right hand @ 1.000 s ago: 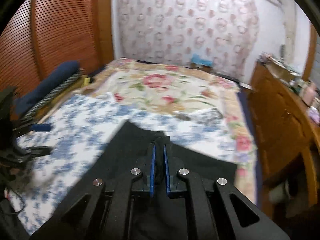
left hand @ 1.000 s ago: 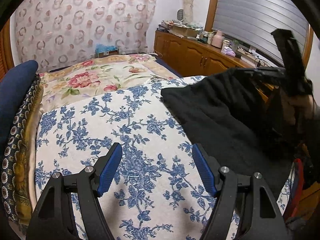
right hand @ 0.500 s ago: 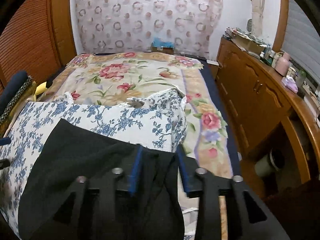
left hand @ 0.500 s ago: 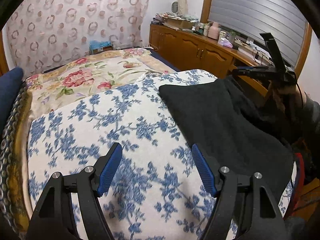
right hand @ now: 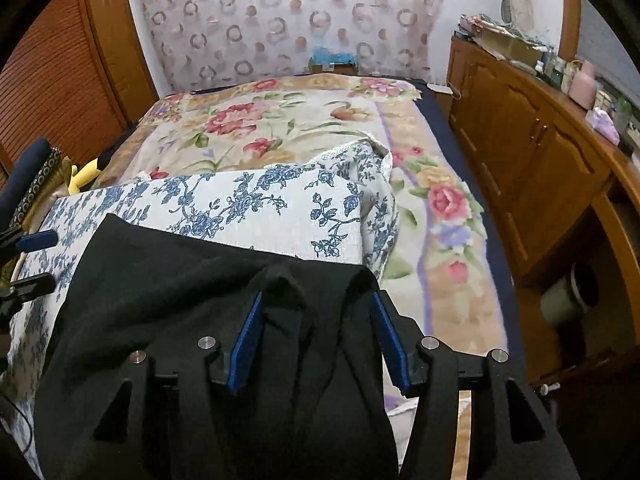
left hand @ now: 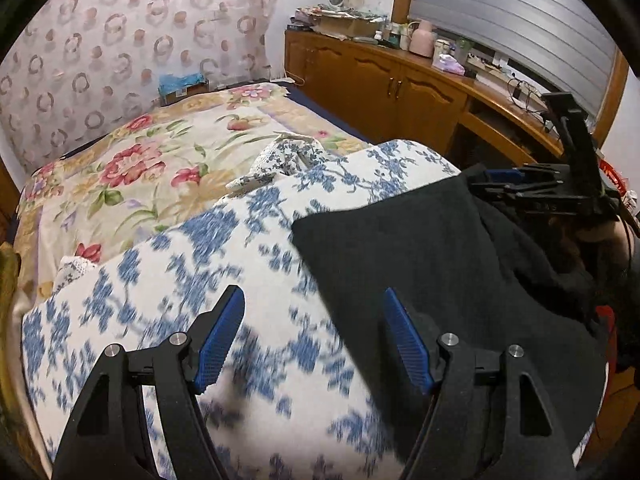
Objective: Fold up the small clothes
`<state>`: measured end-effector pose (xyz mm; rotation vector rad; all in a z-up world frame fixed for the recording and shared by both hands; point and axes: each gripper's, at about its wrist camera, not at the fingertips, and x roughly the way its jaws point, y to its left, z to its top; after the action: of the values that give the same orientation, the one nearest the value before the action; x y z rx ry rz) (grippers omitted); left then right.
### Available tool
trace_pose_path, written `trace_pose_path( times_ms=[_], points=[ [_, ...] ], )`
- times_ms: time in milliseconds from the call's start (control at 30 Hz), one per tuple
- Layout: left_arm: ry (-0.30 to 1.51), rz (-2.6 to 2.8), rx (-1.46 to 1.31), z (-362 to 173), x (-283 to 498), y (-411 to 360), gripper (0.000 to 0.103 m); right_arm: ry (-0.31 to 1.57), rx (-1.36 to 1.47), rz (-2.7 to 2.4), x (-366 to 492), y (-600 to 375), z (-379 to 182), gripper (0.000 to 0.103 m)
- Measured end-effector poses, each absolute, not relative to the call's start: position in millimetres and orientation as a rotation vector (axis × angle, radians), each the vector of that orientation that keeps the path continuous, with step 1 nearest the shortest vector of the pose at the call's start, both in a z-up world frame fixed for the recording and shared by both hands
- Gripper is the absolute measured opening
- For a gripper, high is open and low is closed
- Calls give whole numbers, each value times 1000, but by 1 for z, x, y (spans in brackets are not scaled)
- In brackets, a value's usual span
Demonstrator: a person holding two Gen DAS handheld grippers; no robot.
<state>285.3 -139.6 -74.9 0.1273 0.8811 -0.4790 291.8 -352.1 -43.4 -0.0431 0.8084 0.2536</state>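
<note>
Matt black knit cloth garment on woven floral-print cushion; glossy wooden cabinets.

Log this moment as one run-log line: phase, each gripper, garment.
phase: release after laying | left gripper: open, empty | right gripper: jaws just opening, pads off cloth | black garment: spread on blue-floral cushion

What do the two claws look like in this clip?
Both look alike. The left claw has black angular fingers with triangular cut-outs, silver round bolt heads at the joints, and ribbed blue pads on the inner faces. The right claw has the same black frame, silver bolts and blue pads. Seen from the left wrist, a black upright bracket rises above the right claw, with a thin dark cable beside it.
</note>
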Motion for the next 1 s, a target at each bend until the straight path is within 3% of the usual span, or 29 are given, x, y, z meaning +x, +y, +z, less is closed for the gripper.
trace_pose_path(
  times_ms=[467, 533, 600, 633, 800, 967, 1000],
  points=[
    [901, -455, 111, -85, 313, -153, 73, 729, -73, 310, 267, -343, -43, 56],
    [901, -454, 110, -86, 314, -155, 73, 764, -75, 327, 272, -343, -50, 50],
    [902, -455, 110, -86, 315, -155, 73, 780, -91, 333, 275, -343, -53, 18],
    [901, -456, 109, -86, 314, -155, 73, 772, -103, 347, 275, -343, -52, 9],
    [900, -458, 109, -87, 316, -157, 73, 658, -93, 319, 263, -361, -26, 6],
    [925, -463, 112, -94, 324, -162, 73, 741, -105, 270, 275, -363, -46, 6],
    [929, -467, 109, -95, 326, -162, 73, 752, -108, 265, 277, -362, -51, 12]
  ],
)
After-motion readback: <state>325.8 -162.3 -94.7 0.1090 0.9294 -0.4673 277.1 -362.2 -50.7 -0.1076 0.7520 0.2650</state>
